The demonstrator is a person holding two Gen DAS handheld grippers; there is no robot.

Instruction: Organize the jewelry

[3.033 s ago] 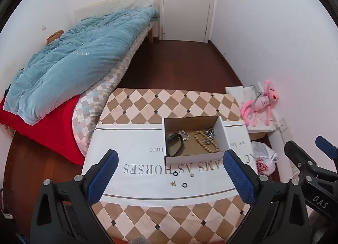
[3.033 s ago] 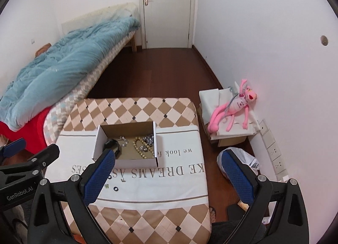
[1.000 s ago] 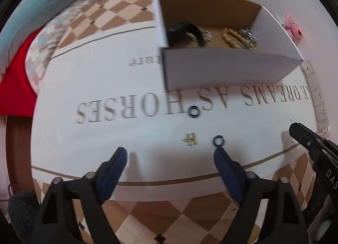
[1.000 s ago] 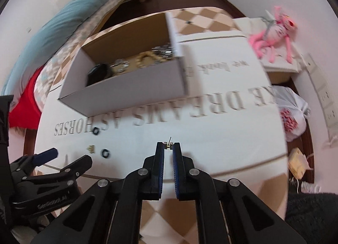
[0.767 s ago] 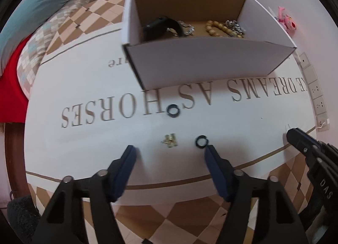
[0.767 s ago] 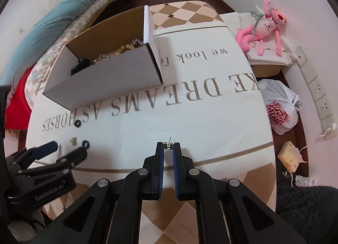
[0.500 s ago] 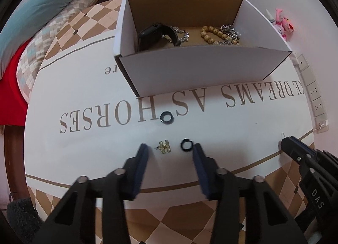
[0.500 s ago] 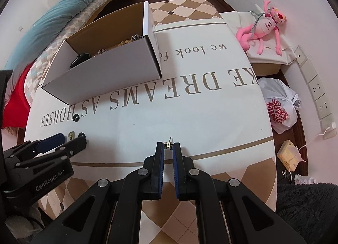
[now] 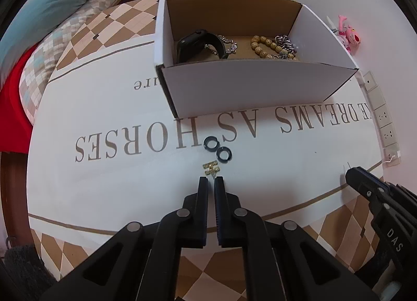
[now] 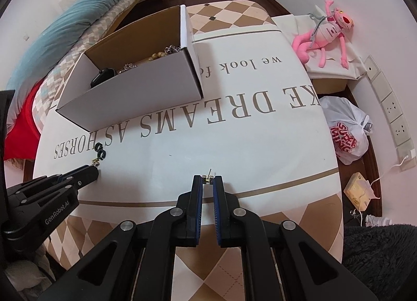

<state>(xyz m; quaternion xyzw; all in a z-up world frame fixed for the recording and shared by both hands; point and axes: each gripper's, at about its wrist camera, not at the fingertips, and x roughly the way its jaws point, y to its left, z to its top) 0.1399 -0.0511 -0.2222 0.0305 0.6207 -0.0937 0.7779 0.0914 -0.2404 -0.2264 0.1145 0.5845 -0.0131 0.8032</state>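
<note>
Desk (image 9: 104, 183) under lettered white cloth carries open cardboard box (image 9: 255, 87) with black band, bead bracelet, chains inside. Left gripper (image 9: 211, 178) – fingers clenched on pin of gold earring (image 9: 211, 167), lying just beside two black rings (image 9: 218, 149) before box. Right gripper (image 10: 207, 178) – fingers clenched on small gold stud (image 10: 208, 177) near desk's front.
</note>
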